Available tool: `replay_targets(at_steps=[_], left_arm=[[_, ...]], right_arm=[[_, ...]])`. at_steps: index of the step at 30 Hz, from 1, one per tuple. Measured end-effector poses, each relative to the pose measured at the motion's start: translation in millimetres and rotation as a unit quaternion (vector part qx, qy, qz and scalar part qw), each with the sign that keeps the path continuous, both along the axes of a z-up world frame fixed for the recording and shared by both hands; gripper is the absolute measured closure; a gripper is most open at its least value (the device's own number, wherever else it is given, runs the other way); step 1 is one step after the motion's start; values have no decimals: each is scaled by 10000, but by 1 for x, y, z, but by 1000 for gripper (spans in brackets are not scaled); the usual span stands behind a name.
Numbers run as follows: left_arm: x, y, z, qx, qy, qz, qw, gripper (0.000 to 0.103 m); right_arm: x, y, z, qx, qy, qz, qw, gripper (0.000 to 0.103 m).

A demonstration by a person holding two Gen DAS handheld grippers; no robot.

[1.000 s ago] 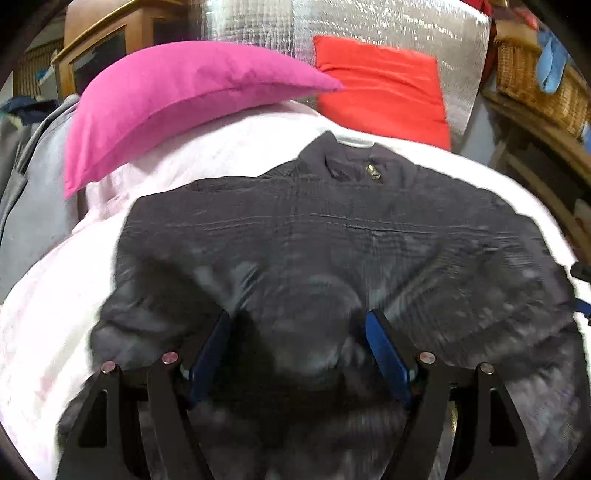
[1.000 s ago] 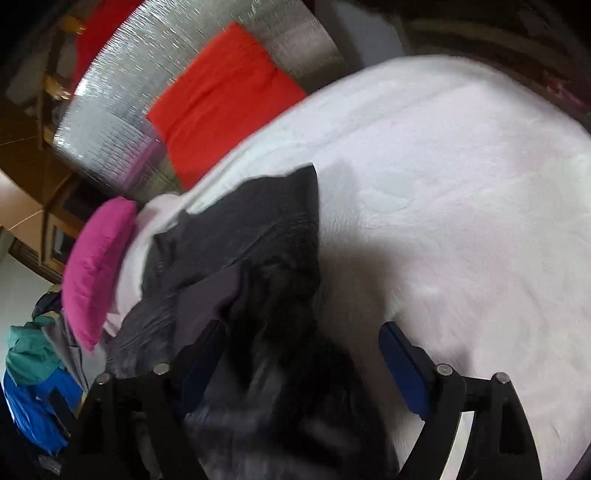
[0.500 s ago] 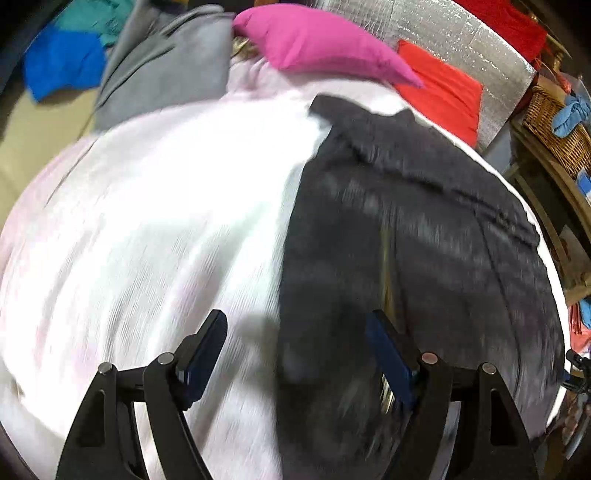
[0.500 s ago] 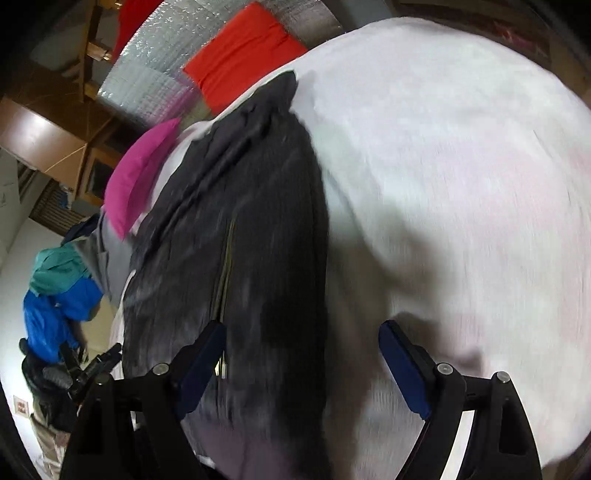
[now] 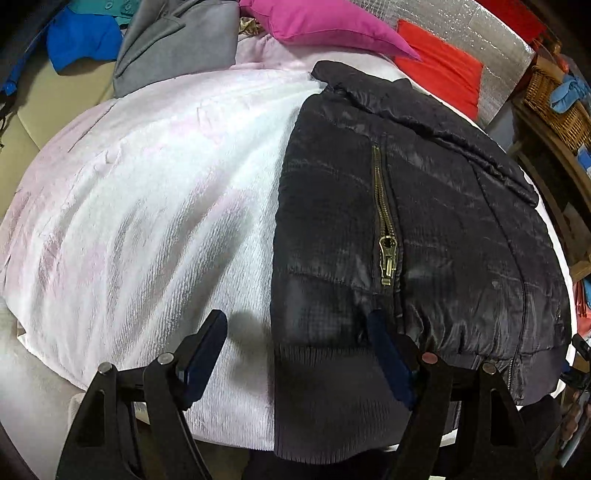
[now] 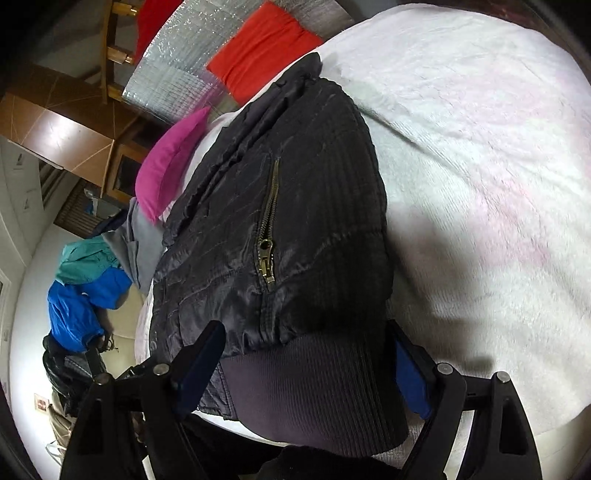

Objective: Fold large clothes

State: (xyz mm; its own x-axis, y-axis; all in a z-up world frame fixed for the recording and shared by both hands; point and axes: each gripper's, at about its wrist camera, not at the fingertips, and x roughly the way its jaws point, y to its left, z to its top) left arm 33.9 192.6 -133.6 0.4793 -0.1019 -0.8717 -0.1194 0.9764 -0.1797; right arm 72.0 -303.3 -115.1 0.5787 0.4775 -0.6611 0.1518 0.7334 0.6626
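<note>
Left gripper (image 5: pixel 297 354) and right gripper (image 6: pixel 308 363) both stand with fingers spread wide, gripping nothing, each straddling a side of the ribbed hem (image 6: pixel 317 387) of the black jacket (image 5: pixel 424 221). The jacket lies flat on the white blanket (image 5: pixel 155 192), brass zipper (image 5: pixel 386 236) facing up. Beyond it, a pink pillow (image 5: pixel 325 20) and red cushion (image 5: pixel 439 66).
</note>
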Motion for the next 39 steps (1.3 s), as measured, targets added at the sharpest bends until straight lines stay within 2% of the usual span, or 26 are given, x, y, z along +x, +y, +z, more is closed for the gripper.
replay_targets(at_steps=[3, 5, 6, 9, 11, 12, 13, 15, 17, 18, 19, 20, 21, 22, 23, 24, 25, 26, 27, 32, 35, 39], left_arm=[[3, -1, -2, -17, 30, 12, 10000, 24], [1, 1, -4, -63, 55, 19, 10000, 24], [2, 1, -5, -98, 77, 12, 9999, 24], [7, 4, -11, -301, 159, -16, 9994, 27], [5, 2, -9, -419, 94, -146, 9990, 42], [4, 0, -8, -469, 64, -239, 9986, 55], [2, -3, -7, -406, 37, -259, 9988, 57], [-1, -5, -5, -354, 5, -284, 9990, 58], [-1, -3, -7, -478, 18, -237, 9986, 56], [-2, -1, -7, -580, 25, -212, 9981, 53], [-1, 1, -8, -648, 89, -206, 9976, 43], [-1, 2, -10, -693, 153, -229, 9972, 39], [-3, 1, -11, -670, 162, -243, 9973, 39], [-3, -1, -11, -577, 128, -316, 9978, 41], [-3, -3, -10, -529, 114, -372, 9978, 45], [-3, -5, -10, -560, 126, -458, 9973, 58], [-4, -5, -8, -555, 119, -419, 9975, 68], [-3, -5, -6, -610, 106, -418, 9972, 75], [-4, -4, -3, -652, 86, -414, 9970, 85], [-17, 6, 32, -980, -291, -363, 9941, 90], [-28, 8, 56, -1031, -573, -385, 9923, 90], [-52, 11, 73, -1058, -774, -414, 9905, 90]], right_arm=[[-3, -2, -2, -103, 23, -50, 9999, 28], [-4, -3, -2, -306, 122, -65, 9994, 44], [-4, -3, -2, -474, 203, -71, 9986, 56], [-5, -6, -2, -488, 279, -43, 9984, 65], [-8, -6, 2, -500, 263, -50, 9984, 77], [-10, -6, 5, -488, 215, -38, 9986, 81], [-13, -5, 9, -437, 124, -21, 9990, 84], [-15, -6, 12, -362, 35, -28, 9993, 84], [-14, -10, 5, -231, 101, -49, 9997, 80], [-13, -13, -1, -100, 185, -98, 9997, 76], [-14, -16, -6, 20, 221, -139, 9997, 64], [-14, -16, -10, 112, 224, -123, 9996, 56], [-14, -14, -12, 187, 194, -59, 9996, 51], [-14, -10, -12, 130, 175, -1, 9998, 51], [-13, -7, -10, -1, 153, 69, 9999, 52], [-12, -3, -9, -85, 158, 139, 9997, 65], [-11, -2, -9, -63, 197, 173, 9996, 86], [-11, -3, -9, 30, 199, 180, 9996, 86], [-11, -2, -5, 67, 152, 196, 9997, 88], [-21, 0, 38, 348, -379, 281, 9983, 92], [-29, 4, 74, 298, -742, 388, 9960, 95], [-43, 6, 90, 189, -878, 492, 9947, 95]])
